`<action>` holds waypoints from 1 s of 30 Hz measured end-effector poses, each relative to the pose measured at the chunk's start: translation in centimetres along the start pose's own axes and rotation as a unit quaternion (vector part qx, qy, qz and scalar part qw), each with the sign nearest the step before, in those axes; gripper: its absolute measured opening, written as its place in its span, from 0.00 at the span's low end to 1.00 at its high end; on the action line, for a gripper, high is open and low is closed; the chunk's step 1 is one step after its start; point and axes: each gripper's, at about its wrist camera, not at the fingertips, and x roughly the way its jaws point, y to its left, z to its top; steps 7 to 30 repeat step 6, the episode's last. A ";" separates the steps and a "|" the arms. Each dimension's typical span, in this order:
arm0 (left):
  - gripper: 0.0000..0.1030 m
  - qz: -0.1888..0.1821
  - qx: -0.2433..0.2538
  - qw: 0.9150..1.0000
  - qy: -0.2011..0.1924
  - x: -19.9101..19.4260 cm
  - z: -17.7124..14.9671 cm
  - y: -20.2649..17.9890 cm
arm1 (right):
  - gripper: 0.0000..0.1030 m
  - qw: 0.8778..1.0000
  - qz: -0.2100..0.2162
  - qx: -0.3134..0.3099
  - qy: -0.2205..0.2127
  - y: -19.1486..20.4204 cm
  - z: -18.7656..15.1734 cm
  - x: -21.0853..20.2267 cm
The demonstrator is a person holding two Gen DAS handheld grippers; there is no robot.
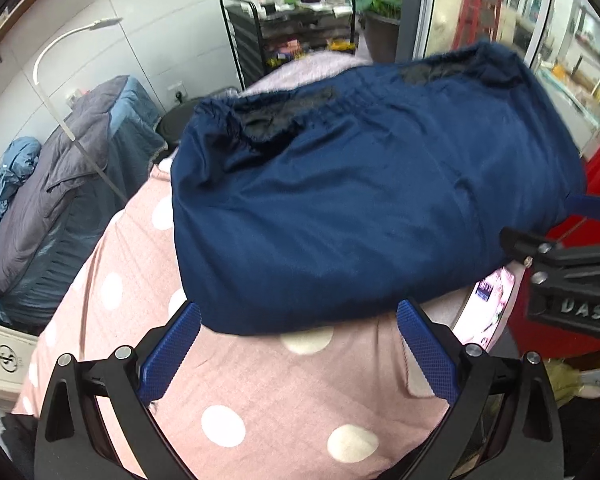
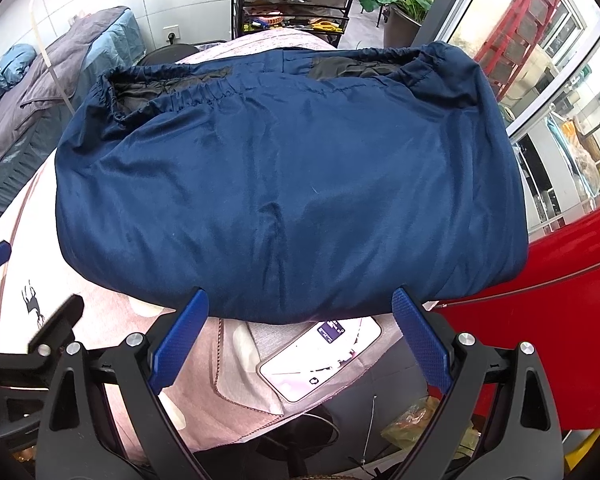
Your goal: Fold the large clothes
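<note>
Folded navy garment [image 2: 284, 184] on pink polka-dot sheet [image 1: 260, 396], fingers [image 2: 180, 336] apart.

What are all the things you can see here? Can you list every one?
Folded garment: one, navy blue, elastic waistband at far edge, lying on the cloth.
Cloth: one, pink with white dots, covering the surface under the garment.
Phone: one, lit screen, at the near edge by the garment.
Rack: one, black, far back, bottles on top.
Lamp: one, white, bent, at left.
Bedding pile: grey and blue, far left.
Potted plant: one, green, back right.
Left gripper: open, blue pads, at garment's near edge.
Right gripper: open, same.
</note>
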 end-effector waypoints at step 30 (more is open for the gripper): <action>0.94 -0.011 -0.003 1.000 -0.002 -0.2 -0.2 0.1 | 0.89 1.000 0.001 -0.002 0.002 0.0 -0.1 0.1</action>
